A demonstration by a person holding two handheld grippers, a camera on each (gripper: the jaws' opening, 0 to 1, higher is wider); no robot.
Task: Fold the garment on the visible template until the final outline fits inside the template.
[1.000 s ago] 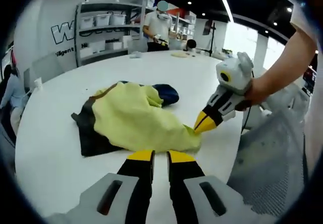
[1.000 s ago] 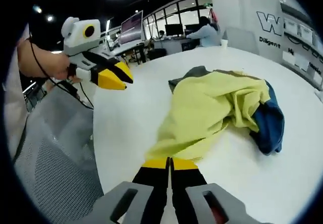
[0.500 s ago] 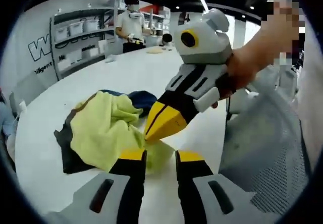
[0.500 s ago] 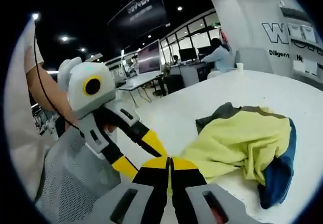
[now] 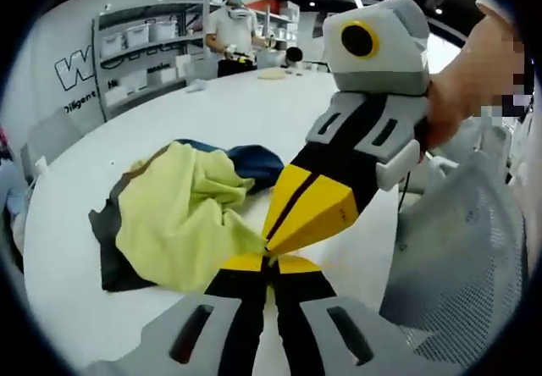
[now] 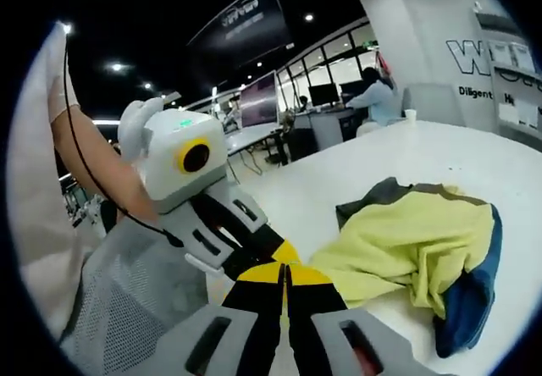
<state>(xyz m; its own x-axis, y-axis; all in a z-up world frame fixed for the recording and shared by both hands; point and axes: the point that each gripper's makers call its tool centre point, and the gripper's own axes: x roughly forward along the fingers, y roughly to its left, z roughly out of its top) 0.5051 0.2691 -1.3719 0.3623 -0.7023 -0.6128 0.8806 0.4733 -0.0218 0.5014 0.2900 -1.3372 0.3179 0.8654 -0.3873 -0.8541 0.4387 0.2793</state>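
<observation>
Your crumpled yellow, navy and dark-grey garment (image 5: 182,215) lies bunched on the white tabletop (image 5: 254,105), unfolded. Both the left gripper (image 5: 263,263) and right gripper (image 6: 284,273) have fingers closed, pinching one yellow corner; all folding remains.

The left tongs (image 5: 269,262) have closed on the garment (image 5: 182,215) corner beside the right tongs (image 6: 284,273).

In your left gripper view, the garment (image 5: 182,215) lies centre-left on the table (image 5: 254,109); shelving (image 5: 140,50) sits upper left.
</observation>
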